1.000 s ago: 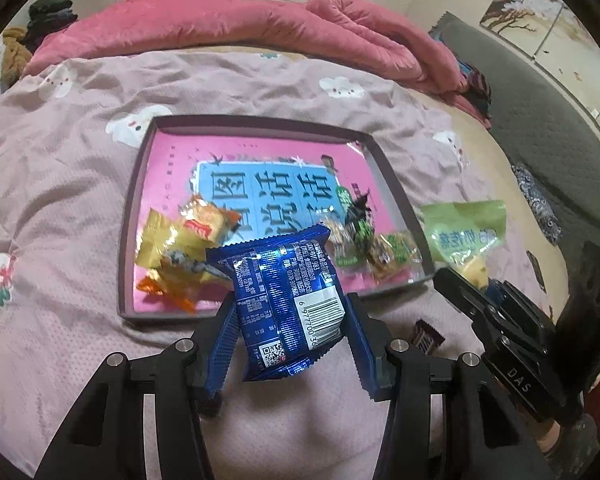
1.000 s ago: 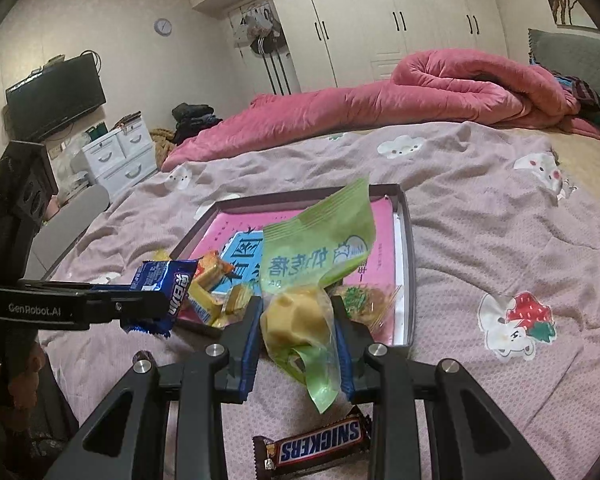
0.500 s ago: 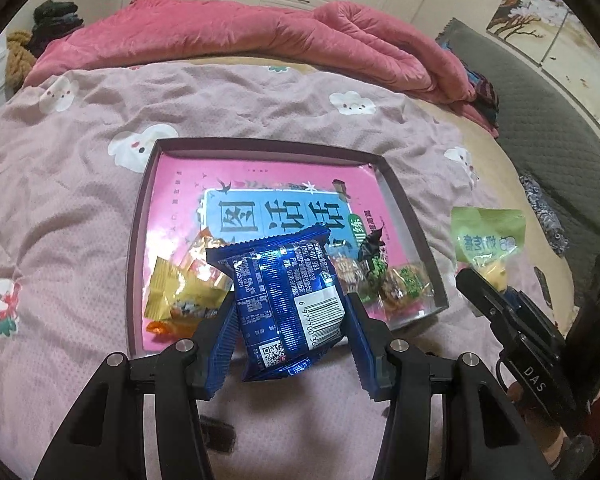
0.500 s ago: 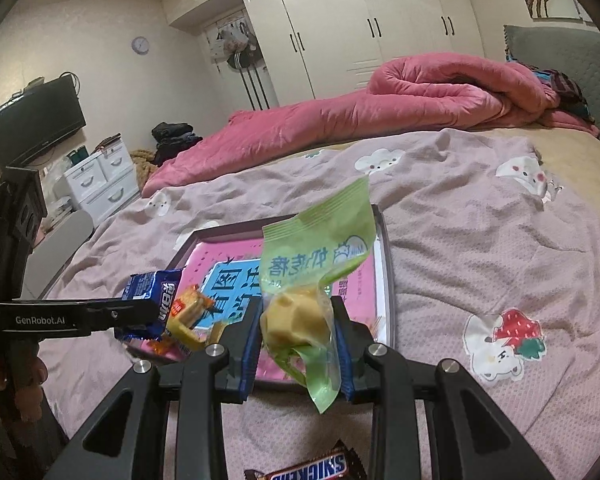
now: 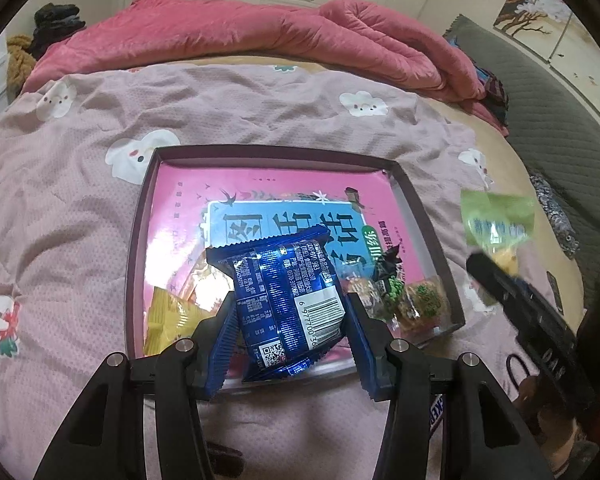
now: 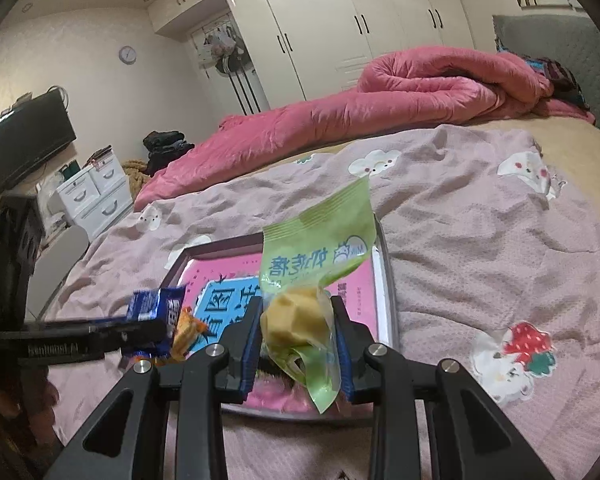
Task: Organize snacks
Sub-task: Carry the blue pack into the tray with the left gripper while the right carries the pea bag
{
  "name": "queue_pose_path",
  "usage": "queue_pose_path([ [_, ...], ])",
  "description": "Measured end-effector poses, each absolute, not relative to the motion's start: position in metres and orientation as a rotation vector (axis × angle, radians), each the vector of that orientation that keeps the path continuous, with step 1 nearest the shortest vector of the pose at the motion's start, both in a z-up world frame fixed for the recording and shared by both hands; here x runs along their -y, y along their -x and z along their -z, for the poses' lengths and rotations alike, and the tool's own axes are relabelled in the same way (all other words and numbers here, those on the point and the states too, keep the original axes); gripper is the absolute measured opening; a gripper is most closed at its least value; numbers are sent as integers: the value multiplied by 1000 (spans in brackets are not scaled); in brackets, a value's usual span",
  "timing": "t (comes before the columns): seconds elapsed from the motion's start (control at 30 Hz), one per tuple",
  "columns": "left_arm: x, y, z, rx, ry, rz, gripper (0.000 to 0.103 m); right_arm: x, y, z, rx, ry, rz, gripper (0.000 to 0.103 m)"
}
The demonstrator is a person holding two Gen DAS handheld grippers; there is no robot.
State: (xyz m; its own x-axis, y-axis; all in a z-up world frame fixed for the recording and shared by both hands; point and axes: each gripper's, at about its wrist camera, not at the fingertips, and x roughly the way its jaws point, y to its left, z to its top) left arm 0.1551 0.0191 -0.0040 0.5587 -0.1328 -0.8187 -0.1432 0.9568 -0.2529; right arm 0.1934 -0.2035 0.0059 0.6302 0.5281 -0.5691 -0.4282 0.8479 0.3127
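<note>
My left gripper (image 5: 290, 320) is shut on a blue foil snack pack (image 5: 286, 300), held over the near edge of a dark-rimmed tray (image 5: 138, 240) with a pink picture floor. My right gripper (image 6: 298, 332) is shut on a green pouch with a yellow cake inside (image 6: 308, 280), above the tray's (image 6: 384, 280) near right part. In the tray lie a yellow packet (image 5: 168, 320) at the near left and several small green and orange wrapped snacks (image 5: 404, 298) at the near right. The left wrist view shows the green pouch (image 5: 496, 220) and right gripper at right.
The tray rests on a pink cartoon-print sheet (image 5: 60, 220) on a bed. A rolled red quilt (image 5: 260, 40) lies along the far side. A chocolate bar (image 5: 436, 416) lies on the sheet just below the left gripper's right finger. A grey headboard (image 5: 540, 120) stands at right.
Both grippers have moved forward over the tray with their packs still gripped. The tray looms larger and nearer in both views, and the chocolate bar has slid out of the right wrist view.
</note>
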Motion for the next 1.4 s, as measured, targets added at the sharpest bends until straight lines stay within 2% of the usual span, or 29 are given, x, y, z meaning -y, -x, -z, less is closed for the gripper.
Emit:
queue_pose_path([
  [0.97, -10, -177, 33, -1044, 282, -16, 53, 190, -197, 42, -833, -140, -458, 33],
  [1.4, -12, -180, 38, -1052, 285, -24, 53, 169, -196, 49, -833, -122, -528, 33],
])
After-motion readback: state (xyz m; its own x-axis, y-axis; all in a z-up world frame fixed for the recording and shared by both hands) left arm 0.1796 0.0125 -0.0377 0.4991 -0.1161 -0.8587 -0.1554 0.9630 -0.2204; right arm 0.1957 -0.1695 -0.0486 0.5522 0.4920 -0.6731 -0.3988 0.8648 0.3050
